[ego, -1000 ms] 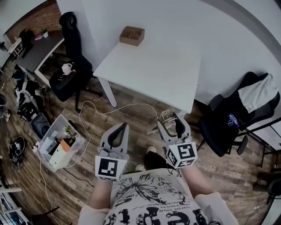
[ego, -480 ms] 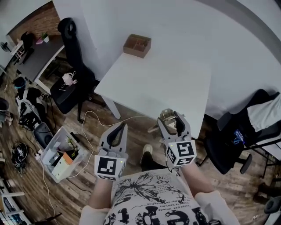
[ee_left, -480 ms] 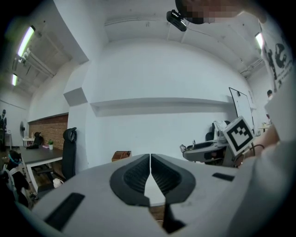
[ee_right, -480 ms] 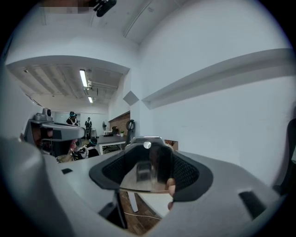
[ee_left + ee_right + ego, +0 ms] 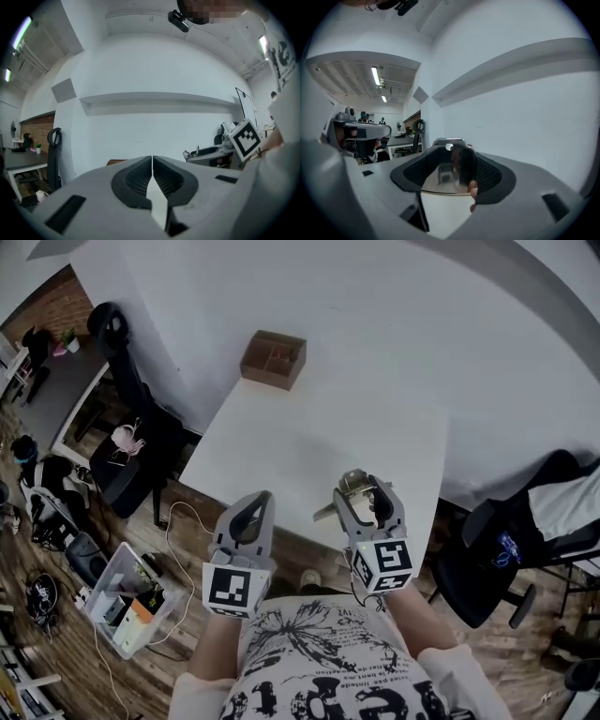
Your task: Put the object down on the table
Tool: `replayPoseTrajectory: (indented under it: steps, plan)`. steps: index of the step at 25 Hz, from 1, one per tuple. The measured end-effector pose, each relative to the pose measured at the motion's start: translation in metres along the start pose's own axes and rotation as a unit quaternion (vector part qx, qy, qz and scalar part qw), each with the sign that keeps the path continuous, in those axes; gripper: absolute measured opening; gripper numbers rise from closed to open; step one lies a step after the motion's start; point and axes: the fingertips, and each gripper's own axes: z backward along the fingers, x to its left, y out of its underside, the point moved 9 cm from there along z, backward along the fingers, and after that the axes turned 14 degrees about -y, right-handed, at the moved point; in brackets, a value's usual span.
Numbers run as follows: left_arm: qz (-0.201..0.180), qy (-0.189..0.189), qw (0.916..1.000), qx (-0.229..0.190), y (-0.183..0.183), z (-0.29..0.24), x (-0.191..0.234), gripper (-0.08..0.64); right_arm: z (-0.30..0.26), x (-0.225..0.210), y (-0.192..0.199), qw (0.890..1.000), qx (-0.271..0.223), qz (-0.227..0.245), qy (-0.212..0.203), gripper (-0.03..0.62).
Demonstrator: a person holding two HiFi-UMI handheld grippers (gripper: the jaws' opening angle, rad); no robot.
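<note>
My right gripper point(image 5: 362, 495) is shut on a shiny metal cup point(image 5: 354, 486) whose thin handle point(image 5: 324, 513) sticks out to the left. In the right gripper view the metal cup point(image 5: 452, 168) fills the gap between the wide-set jaws of the right gripper point(image 5: 452, 157). The cup hangs over the near edge of the white table point(image 5: 309, 442). My left gripper point(image 5: 251, 513) is beside it on the left, at the table's near edge. In its own view the left gripper point(image 5: 152, 161) has its jaws pressed together with nothing between them.
A brown open box point(image 5: 273, 359) stands at the table's far left corner by the white wall. Black office chairs stand left point(image 5: 127, 399) and right point(image 5: 511, 549) of the table. A plastic bin of odds and ends point(image 5: 131, 606) and cables lie on the wooden floor at left.
The person has stepped toward the table, so both grippers now reach its near edge instead of hanging over the floor. The grip on the cup is unchanged.
</note>
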Motion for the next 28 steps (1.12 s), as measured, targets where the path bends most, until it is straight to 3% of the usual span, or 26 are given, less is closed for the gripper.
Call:
replayPoseTrajectory:
  steps: [6, 12, 16, 19, 28]
  plan:
    - [0.01, 0.037, 0.9993, -0.001, 0.008, -0.064, 0.017, 0.012, -0.034, -0.03, 0.008, 0.999, 0.024, -0.018, 0.039, 0.281]
    - [0.004, 0.12, 0.9928, 0.006, 0.017, -0.14, 0.04, 0.012, -0.073, -0.055, 0.016, 0.992, 0.053, -0.047, 0.101, 0.281]
    - [0.006, 0.164, 0.9864, -0.006, 0.021, -0.187, 0.057, 0.012, -0.104, -0.068, 0.023, 0.984, 0.077, -0.074, 0.14, 0.281]
    - [0.012, 0.19, 0.9814, 0.021, 0.022, -0.212, 0.071, 0.012, -0.126, -0.076, 0.035, 0.977, 0.099, -0.094, 0.164, 0.281]
    - [0.014, 0.226, 0.9728, 0.049, 0.063, -0.267, 0.1, 0.012, -0.182, -0.103, 0.096, 0.952, 0.182, -0.146, 0.197, 0.281]
